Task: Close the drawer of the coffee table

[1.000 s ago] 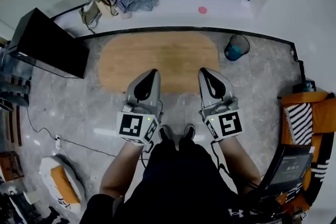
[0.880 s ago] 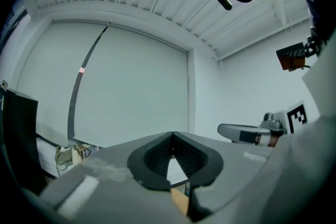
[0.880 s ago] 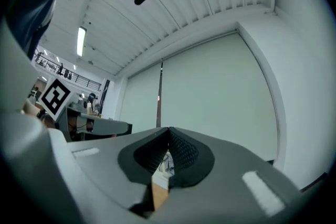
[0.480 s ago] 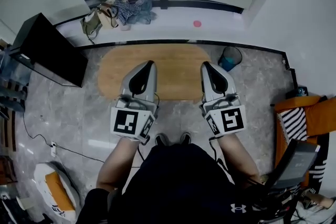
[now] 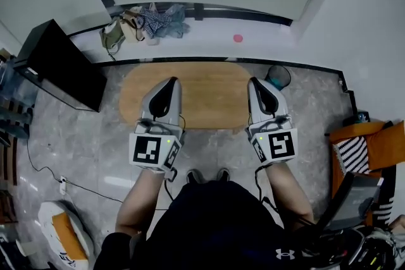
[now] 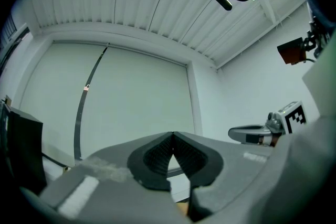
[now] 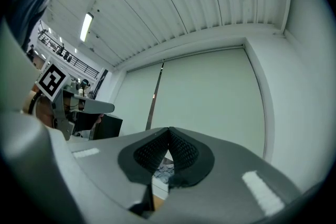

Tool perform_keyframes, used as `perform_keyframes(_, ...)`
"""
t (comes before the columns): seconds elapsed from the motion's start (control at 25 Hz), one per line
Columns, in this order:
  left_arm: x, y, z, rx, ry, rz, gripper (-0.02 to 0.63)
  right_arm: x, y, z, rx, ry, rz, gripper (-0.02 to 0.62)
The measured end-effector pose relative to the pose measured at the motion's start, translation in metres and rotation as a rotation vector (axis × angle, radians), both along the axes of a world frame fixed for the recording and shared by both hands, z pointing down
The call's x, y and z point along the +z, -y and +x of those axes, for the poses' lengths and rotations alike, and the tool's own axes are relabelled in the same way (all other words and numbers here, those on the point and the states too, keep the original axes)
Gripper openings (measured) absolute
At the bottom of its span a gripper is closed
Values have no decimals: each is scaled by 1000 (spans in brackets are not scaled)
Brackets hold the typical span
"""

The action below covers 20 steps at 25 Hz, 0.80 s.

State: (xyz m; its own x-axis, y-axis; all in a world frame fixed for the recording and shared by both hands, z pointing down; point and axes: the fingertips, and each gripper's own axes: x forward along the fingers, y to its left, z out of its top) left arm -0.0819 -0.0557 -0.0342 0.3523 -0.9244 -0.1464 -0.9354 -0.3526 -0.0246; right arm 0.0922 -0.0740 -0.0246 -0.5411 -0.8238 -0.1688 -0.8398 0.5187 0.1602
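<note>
**Jaws Closed and Empty Over the Coffee Table (image 5: 209, 86)**

In the head view the oval, wood-topped coffee table lay on the grey stone floor (image 5: 82, 136) at the person's 12 o'clock, its long axis running from 9 to 3. Its drawer could not be made out from above.

The left gripper (image 5: 169, 81) was held over the table's near edge toward the 9 o'clock end. The right gripper (image 5: 256, 81) was over the 3 o'clock end, the two well apart and roughly parallel.

In the left gripper view the jaws of the left gripper (image 6: 172, 137) met at their tips with nothing between them. The right gripper (image 7: 168, 131) showed the same in its own view, shut and empty.

A blue-lined wastebasket (image 5: 278, 76) stood just beside the table's 3 o'clock end. A black cabinet (image 5: 57, 63) stood off toward 9 o'clock. A heap of clothes (image 5: 152, 16) lay on a ledge at about 11.
</note>
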Motion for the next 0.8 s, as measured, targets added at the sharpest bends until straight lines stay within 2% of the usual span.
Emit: perform_keyframes(0.8,3,-3,12,17,14,-9,2,2,-4,9,8,32,-22,2)
